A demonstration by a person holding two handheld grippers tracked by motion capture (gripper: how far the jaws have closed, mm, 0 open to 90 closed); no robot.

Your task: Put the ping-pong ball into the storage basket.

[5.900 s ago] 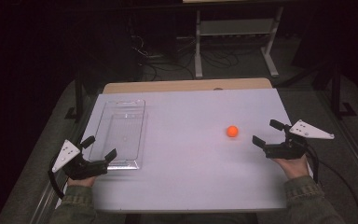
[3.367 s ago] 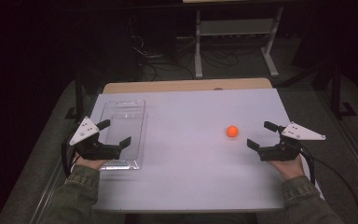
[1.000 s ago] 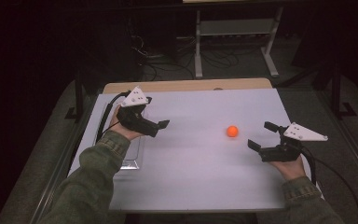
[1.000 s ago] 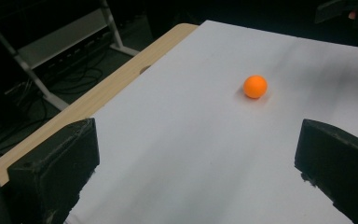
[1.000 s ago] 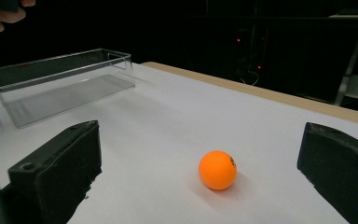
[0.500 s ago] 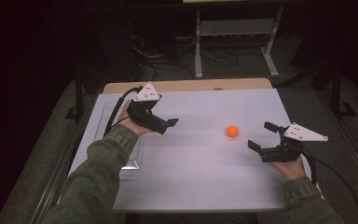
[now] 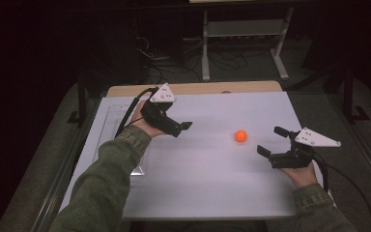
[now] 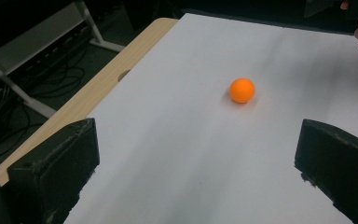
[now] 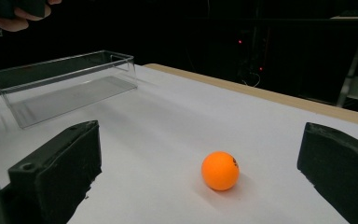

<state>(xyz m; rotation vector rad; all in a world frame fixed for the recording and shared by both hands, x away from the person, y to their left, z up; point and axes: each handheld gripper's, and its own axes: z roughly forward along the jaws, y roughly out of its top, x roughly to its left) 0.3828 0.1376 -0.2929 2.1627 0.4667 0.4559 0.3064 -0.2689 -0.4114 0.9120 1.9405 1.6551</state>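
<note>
Clear box [image 9: 63,84]: rectangular, thin transparent walls, open top, long and shallow. It stands on the left part of the worktop [image 7: 207,183]. No contents visible through its walls in the right gripper view. In the high view the box [image 7: 107,133] is faint, partly covered by the left forearm and sleeve [image 7: 104,179].

Ball [image 7: 241,136]: orange, round, smooth, matte. It lies on the bare worktop right of centre, well apart from the box, between the two tongs and nearer the right ones. Not touched by either.

Left tongs [image 7: 181,128]: held above the worktop near the far left, beside the box, jaws pointing toward the ball. The left gripper view shows both black jaws spread wide with the ball [image 8: 242,90] ahead between them, at a distance.

Right tongs [image 7: 273,141]: low over the right side of the worktop, jaws wide, empty. The right gripper view shows the ball [image 9: 220,170] close ahead, between the jaw lines.

View differences: the right gripper view gives the box walls and a small dark mark on the ball. The left gripper view gives a hole in the wooden far edge [image 8: 93,100]. The high view gives the cables and grey three-cornered plates.

Worktop surface is white, flat, sheet-like; the far edge is pale wood. The jaws' faces look rough and worn.
</note>
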